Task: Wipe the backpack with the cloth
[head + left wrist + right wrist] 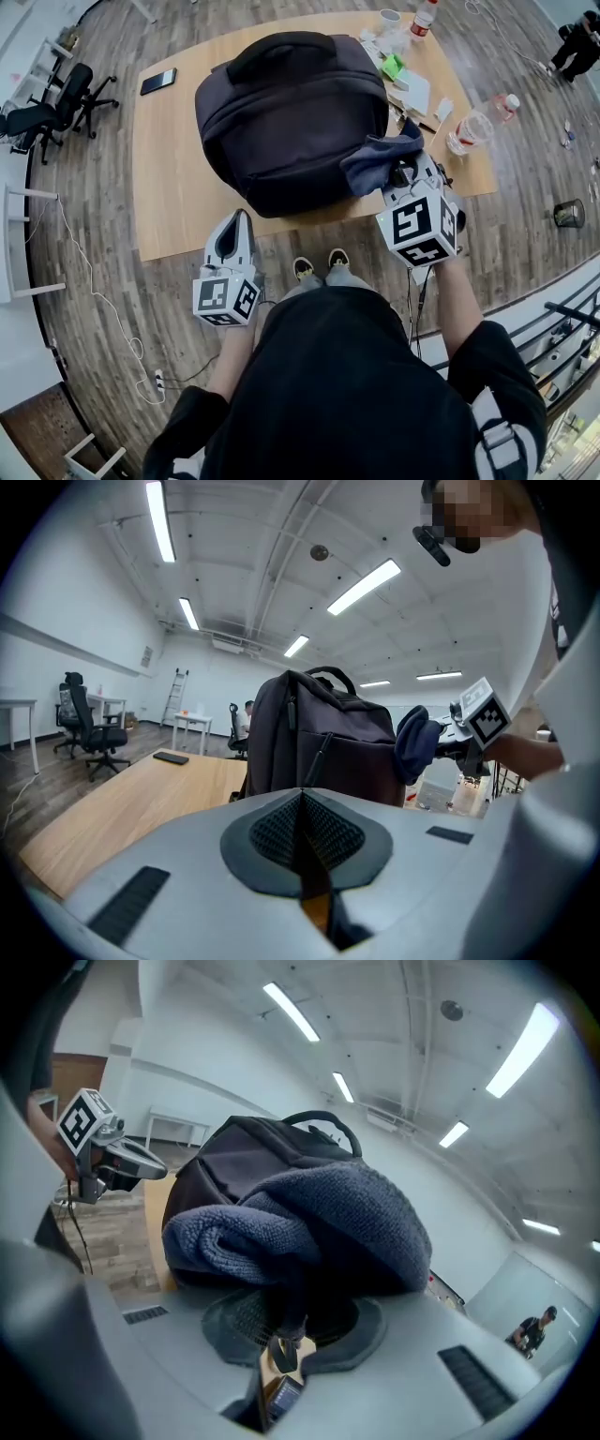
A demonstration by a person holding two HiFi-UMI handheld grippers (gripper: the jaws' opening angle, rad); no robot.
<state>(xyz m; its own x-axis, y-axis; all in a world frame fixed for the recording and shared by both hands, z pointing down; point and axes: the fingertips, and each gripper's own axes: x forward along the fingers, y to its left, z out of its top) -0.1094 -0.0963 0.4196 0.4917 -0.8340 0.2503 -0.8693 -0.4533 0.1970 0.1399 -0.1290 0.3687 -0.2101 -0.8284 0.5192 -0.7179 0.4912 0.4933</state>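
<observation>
While the backpack [281,122] stands upright on the table [169,197], the items run left to right as follows;
Phone [157,82]: dark, flat at the table's far left; well apart from the bag
Left gripper [238,225]: jaws clenched together on nothing; it hangs off the table's near edge, pointing toward the bag
Backpack, place: mid-table; carry handle on top; near face toward the person
Backpack, look: dark matte woven fabric; zip lines running round the shell; rounded and filled out
Backpack, handling: judged soft-sided and fairly light, so a firm stroke may tip or slide it; the top handle or the left flank looks the best place to steady it
Cloth [382,159]: blue-grey terry, bunched into a thick fold; soft, limp, light; best held by a gathered wad, as it is now; it sits at the bag's near right corner, whether pressing on it I cannot tell
Right gripper [403,174]: jaws grasping the cloth, whose bulk bulges out past the tips
Clutter: a clear cup [469,129], papers [412,92] and a bottle [424,17] on the table's right end; a wide sweep could knock them
</observation>
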